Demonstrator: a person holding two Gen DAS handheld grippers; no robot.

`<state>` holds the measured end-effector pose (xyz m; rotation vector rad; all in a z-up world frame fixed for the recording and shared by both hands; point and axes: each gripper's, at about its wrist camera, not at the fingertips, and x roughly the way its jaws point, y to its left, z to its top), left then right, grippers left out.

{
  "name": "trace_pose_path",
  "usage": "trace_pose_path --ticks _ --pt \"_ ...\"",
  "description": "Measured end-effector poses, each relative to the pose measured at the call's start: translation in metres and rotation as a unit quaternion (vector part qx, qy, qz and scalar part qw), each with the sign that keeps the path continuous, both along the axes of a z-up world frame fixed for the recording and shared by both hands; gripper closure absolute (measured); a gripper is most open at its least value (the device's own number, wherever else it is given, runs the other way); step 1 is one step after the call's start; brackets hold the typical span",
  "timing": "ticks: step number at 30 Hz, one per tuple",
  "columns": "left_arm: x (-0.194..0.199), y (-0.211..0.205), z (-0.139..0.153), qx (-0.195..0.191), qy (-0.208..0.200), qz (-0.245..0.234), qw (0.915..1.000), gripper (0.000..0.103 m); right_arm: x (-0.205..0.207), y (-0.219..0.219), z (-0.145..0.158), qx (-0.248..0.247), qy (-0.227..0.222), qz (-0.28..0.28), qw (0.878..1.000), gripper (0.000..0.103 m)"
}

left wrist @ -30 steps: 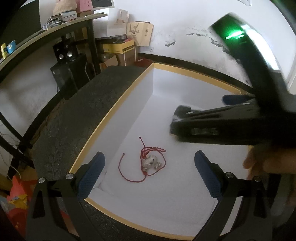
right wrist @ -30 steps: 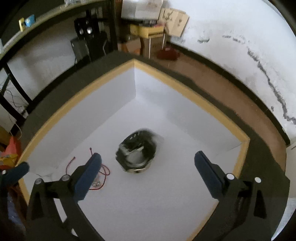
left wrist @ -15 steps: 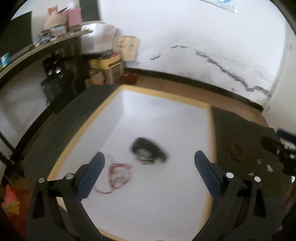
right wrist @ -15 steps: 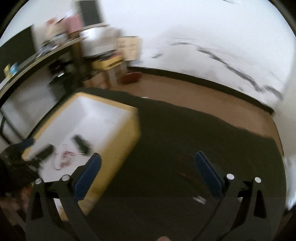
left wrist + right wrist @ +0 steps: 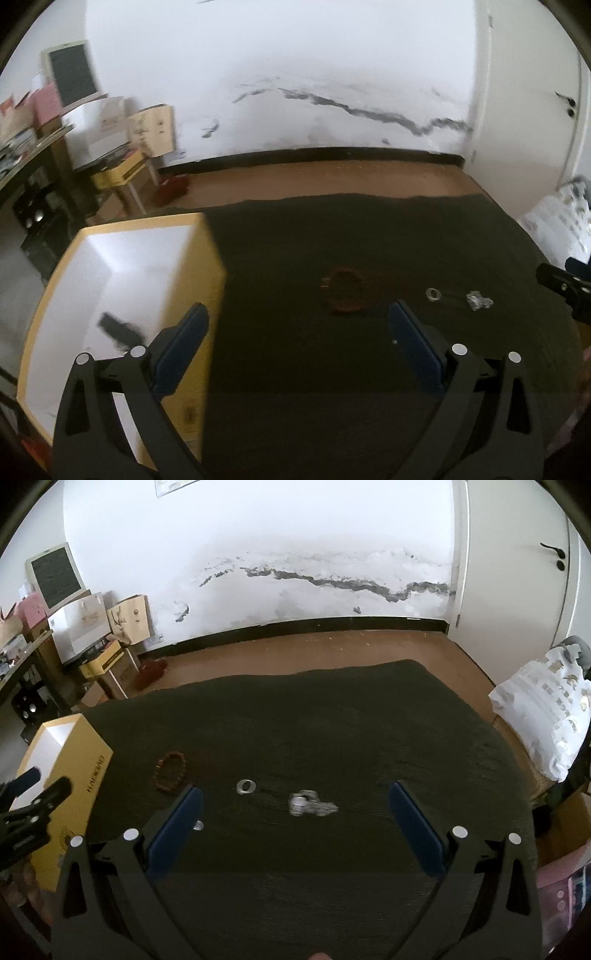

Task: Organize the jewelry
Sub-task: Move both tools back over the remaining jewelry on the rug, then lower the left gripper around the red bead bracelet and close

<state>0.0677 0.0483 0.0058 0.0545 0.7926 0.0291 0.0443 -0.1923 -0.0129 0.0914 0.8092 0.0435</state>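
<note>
My left gripper (image 5: 297,309) is open and empty, hovering over the dark cloth beside the yellow-rimmed white box (image 5: 147,221). A dark blurred item (image 5: 118,328) lies inside the box. On the cloth lie a brown bead bracelet (image 5: 345,291), a silver ring (image 5: 433,294) and a silver trinket (image 5: 479,301). My right gripper (image 5: 295,790) is open and empty above the silver trinket (image 5: 310,803). To its left sit the ring (image 5: 246,786) and the bracelet (image 5: 170,771). The box (image 5: 81,771) stands at the far left.
A small silver piece (image 5: 198,826) lies by my right gripper's left finger. A white printed bag (image 5: 546,716) sits off the cloth's right edge. Cartons and a shelf stand at the back left by the wall.
Both grippers swung right, from above the box interior to above the dark cloth. A dark item and the red cord stay behind in the box.
</note>
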Motion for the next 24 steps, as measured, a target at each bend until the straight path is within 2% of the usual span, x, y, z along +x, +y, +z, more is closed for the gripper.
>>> trace_pose_path --ticks 9,15,24 --pt "0.018 -0.053 -0.024 0.009 0.016 -0.024 0.9995 0.008 0.005 -0.032 -0.012 -0.013 0.019 -0.002 1.000 0.006" --pt "0.027 -0.058 -0.027 0.003 0.021 -0.020 0.9996 0.008 0.005 -0.047 -0.016 -0.012 0.021 -0.007 1.000 0.006" --pt "0.039 -0.065 -0.033 0.002 0.029 -0.023 0.9993 0.008 0.009 -0.048 -0.021 -0.009 0.018 0.000 1.000 0.006"
